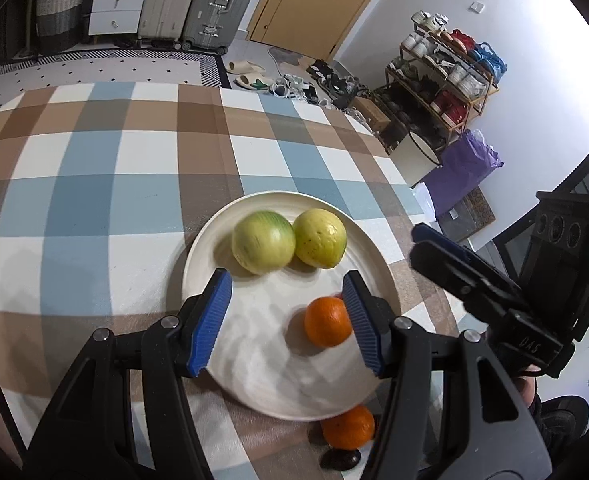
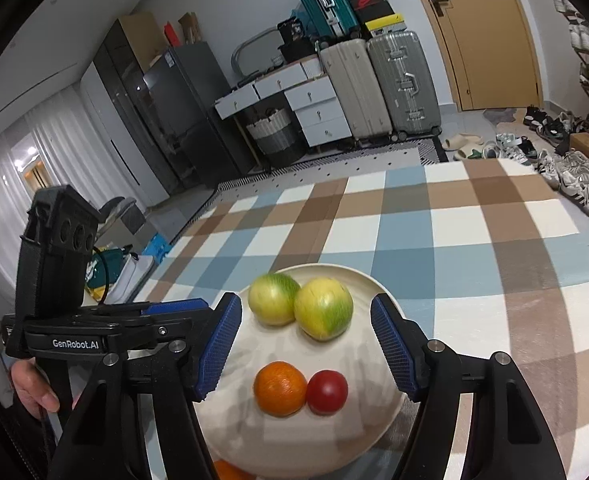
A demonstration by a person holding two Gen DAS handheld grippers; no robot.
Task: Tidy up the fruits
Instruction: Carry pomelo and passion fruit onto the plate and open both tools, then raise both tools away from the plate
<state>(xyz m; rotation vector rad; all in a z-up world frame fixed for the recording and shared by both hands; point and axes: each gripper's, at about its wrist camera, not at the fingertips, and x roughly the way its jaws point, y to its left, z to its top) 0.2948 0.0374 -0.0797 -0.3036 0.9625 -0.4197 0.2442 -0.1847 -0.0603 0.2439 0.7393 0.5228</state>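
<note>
A cream plate (image 1: 254, 344) (image 2: 358, 364) on the checked tablecloth holds two yellow-green fruits (image 1: 263, 246) (image 1: 320, 237) at its far side. A small orange (image 1: 327, 322) (image 2: 280, 389) lies nearer, with a red fruit (image 2: 327, 392) touching it. My left gripper (image 1: 287, 280) hovers open over the plate, its right pad beside the orange and hiding the red fruit in the left wrist view. My right gripper (image 2: 306, 302) is open above the plate with nothing between its pads. A second orange (image 1: 348, 427) sits on the cloth by the plate's near rim.
A dark small object (image 1: 340, 458) lies just below the second orange. The two grippers stand close together over the plate. The table's right edge (image 1: 398, 168) drops toward a shoe rack (image 1: 446, 80) and a purple bag (image 1: 464, 168). Suitcases and drawers stand beyond the table.
</note>
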